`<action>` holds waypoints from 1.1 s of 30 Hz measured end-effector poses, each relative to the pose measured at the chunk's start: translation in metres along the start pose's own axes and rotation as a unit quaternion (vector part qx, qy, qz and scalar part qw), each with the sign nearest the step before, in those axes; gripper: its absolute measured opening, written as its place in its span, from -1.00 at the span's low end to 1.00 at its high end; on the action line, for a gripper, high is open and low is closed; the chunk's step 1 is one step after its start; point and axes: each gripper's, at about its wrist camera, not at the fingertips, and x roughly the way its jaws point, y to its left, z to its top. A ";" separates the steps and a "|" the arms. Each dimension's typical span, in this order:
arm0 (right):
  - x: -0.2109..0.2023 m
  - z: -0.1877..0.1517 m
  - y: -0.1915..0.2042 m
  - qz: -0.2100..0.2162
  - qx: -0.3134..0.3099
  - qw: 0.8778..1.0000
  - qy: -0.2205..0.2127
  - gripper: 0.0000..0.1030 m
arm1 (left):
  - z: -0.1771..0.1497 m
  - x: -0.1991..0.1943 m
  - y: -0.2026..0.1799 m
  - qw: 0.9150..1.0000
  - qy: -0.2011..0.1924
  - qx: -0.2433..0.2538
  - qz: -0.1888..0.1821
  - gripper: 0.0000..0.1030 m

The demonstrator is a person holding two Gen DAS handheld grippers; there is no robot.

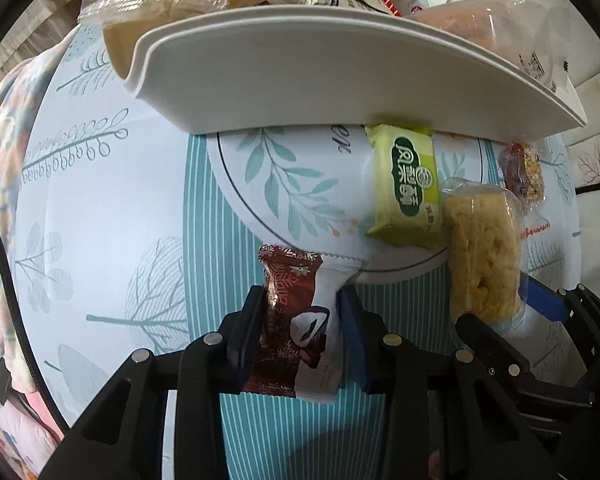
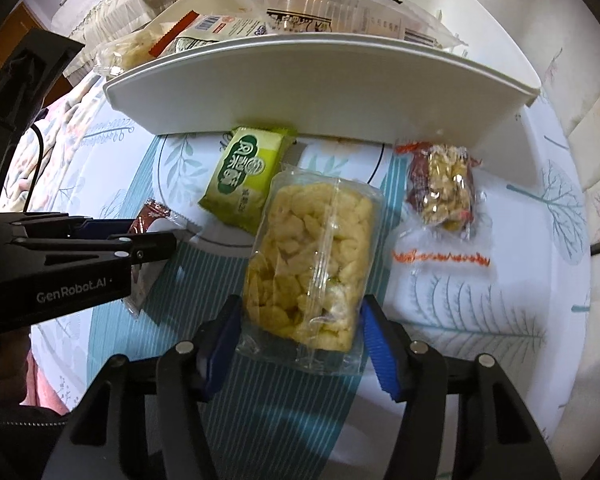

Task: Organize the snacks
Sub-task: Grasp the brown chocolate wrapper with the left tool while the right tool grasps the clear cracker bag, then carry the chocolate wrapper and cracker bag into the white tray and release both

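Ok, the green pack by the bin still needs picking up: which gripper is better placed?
Neither is free. The left gripper pinches the red-and-white packet; the right gripper brackets the yellow puffed snack, which lies beside the green pack, so right looks nearer.

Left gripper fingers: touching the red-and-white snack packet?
Touching. In the left wrist view both fingers of the left gripper press the red-and-white snack packet's sides, which pinch inward.
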 end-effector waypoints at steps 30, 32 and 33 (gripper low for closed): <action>-0.048 0.025 0.113 0.104 0.059 0.992 -0.043 0.13 | -0.019 -0.125 0.114 0.999 -0.001 0.040 0.019 -0.30; -0.051 0.033 0.122 0.108 0.060 0.991 -0.052 0.13 | -0.009 -0.139 0.121 0.999 -0.009 0.046 0.015 -0.30; -0.053 0.037 0.125 0.109 0.060 0.991 -0.056 0.13 | -0.004 -0.148 0.125 0.999 -0.012 0.051 0.014 -0.30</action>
